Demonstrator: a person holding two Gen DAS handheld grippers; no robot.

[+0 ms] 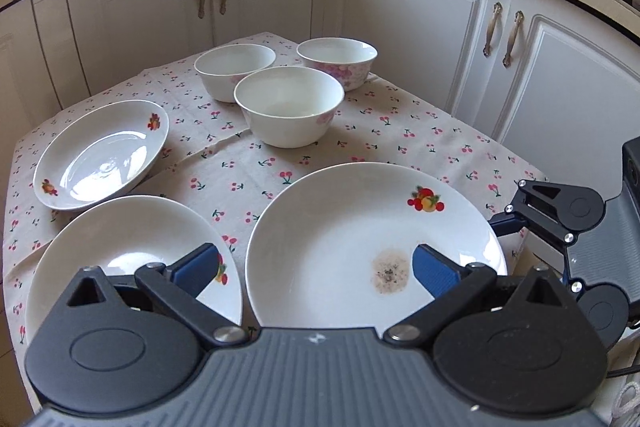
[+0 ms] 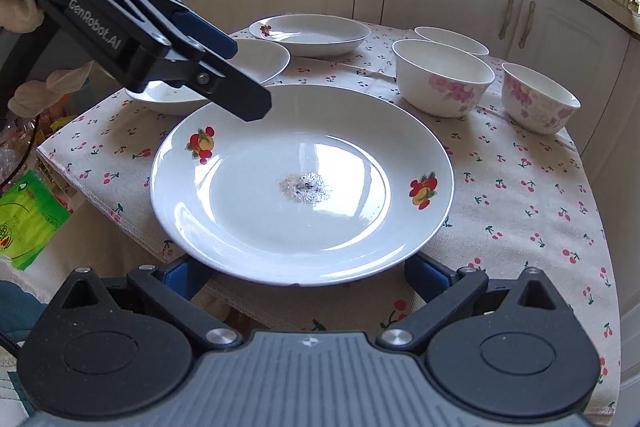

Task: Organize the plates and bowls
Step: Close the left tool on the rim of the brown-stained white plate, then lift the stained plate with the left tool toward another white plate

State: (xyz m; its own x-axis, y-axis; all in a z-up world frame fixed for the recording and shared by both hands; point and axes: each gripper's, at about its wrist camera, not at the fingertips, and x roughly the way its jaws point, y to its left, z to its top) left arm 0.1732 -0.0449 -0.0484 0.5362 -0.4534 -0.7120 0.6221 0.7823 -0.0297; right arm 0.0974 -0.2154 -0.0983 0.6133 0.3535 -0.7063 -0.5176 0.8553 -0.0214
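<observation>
Left fingers: we see the left gripper (image 1: 314,267) spread wide, its ribbed blue pads (image 1: 434,269) pinching nothing; one pad hangs over the big plate, the other over the near plate.
Right fingers: the right gripper (image 2: 304,277) is spread too, blue pads at 7 and 5 o'clock of the big plate's rim, tucked partly under it; we cannot tell whether they touch.
Big plate: the big plate (image 2: 248,195) is round, glossy white glaze with fruit decals and a gritty brown-grey smear (image 2: 305,187) at its centre; it overhangs the worktop's near edge.
Near plate: the near plate (image 1: 120,247) is the same glazed white and sits just beside the big plate at its 9 o'clock from the left wrist view.
Far plate: the far plate (image 1: 100,155), shallow and shiny, lies at 10 o'clock.
Bowls: three bowls (image 1: 289,107), deep and round, white with pink blossom print, cluster at 12 o'clock.
Worktop: the worktop (image 1: 420,143) wears a creased, woven beige cloth with a cherry print.
Person: a pale gloved hand (image 2: 24,11) grips the left tool's dark handle.
</observation>
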